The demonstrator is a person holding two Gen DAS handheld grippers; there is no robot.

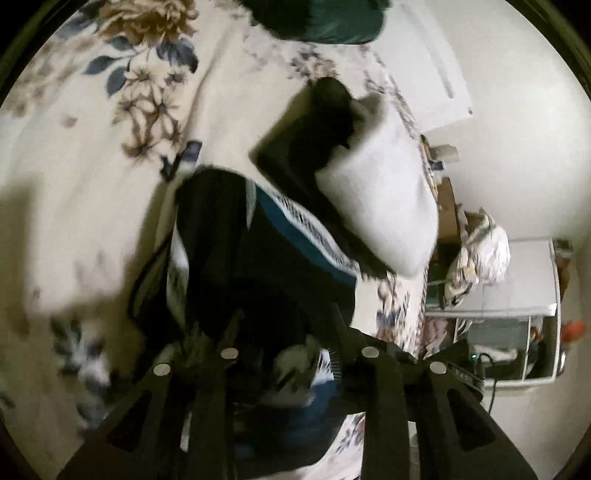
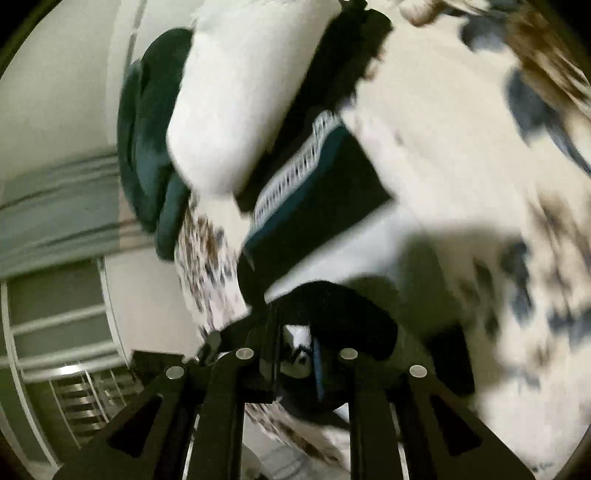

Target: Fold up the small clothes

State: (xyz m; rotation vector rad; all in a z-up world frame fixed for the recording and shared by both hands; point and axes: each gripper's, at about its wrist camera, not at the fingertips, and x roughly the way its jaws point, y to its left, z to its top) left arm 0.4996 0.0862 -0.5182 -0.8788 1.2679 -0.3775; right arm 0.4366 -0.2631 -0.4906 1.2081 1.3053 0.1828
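Two grippers are working one garment, and I am watching both feeds blur with motion. The dark garment (image 1: 258,258) is showing black cloth with a teal band and a white patterned strip along it, plus a white panel; it is hanging bunched between the tools above the floral bedspread (image 1: 92,177).

My left gripper (image 1: 295,354) is pinching a fold of that cloth, fabric filling the space between its fingers. My right gripper (image 2: 297,356) is doing the same: black, white and blue cloth is wedged between its fingers, and the garment (image 2: 317,206) is running away from it toward the top of the view.

A white pillow (image 1: 384,206) is lying on the bed just beyond the garment, with another black piece (image 1: 306,144) draped against it. A dark green bundle (image 1: 321,18) is sitting at the far edge of the bed.

Off the bed's edge, I am seeing a white shelf unit (image 1: 517,314) with clutter and a pale crumpled bundle (image 1: 480,254) on top.

The right view is showing the bedspread (image 2: 443,166), pillow (image 2: 236,110) and green bundle (image 2: 147,147) as well.
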